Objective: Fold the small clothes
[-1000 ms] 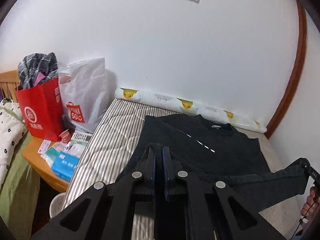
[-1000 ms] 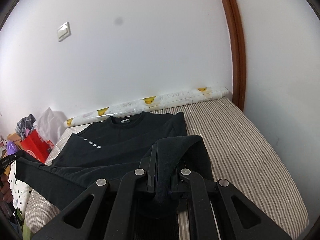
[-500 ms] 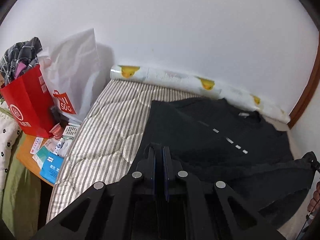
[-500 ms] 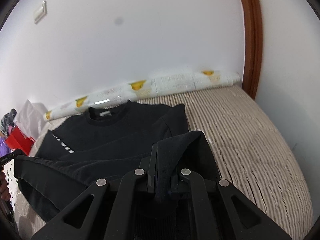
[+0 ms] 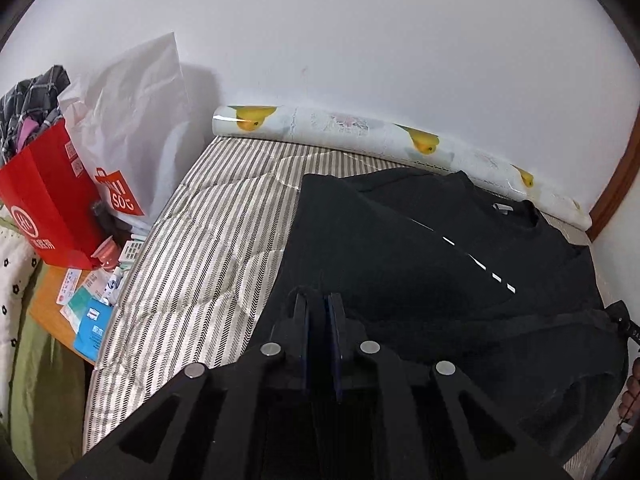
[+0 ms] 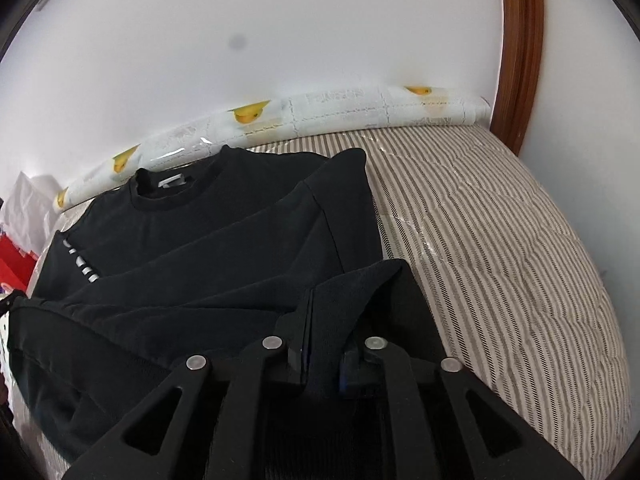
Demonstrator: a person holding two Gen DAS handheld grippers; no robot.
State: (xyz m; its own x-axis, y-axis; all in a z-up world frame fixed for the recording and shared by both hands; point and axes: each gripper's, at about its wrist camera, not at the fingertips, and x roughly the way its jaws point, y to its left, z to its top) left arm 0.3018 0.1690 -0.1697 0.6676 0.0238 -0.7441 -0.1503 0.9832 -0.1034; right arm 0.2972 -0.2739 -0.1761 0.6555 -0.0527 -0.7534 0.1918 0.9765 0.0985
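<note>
A black sweatshirt [image 5: 400, 248] lies on the striped bed [image 5: 224, 232], collar toward the wall, sleeves folded across its chest. My left gripper [image 5: 319, 304] is shut on the sweatshirt's lower left hem corner. My right gripper [image 6: 324, 320] is shut on the lower right hem corner, with the black cloth [image 6: 360, 280] bunched between its fingers. The hem hangs stretched between the two grippers, lifted over the garment's lower part. The sweatshirt also shows in the right wrist view [image 6: 224, 240], with its white neck label.
A rolled mat with yellow ducks [image 5: 360, 136] lies along the white wall. Left of the bed stand a red bag [image 5: 44, 204], a white bag [image 5: 132, 136] and a small table with packets [image 5: 88, 308]. A brown door frame [image 6: 520, 52] stands at the right.
Both grippers have moved forward and down toward the collar, carrying the hem over the sweatshirt. The wall switch has left both views.
</note>
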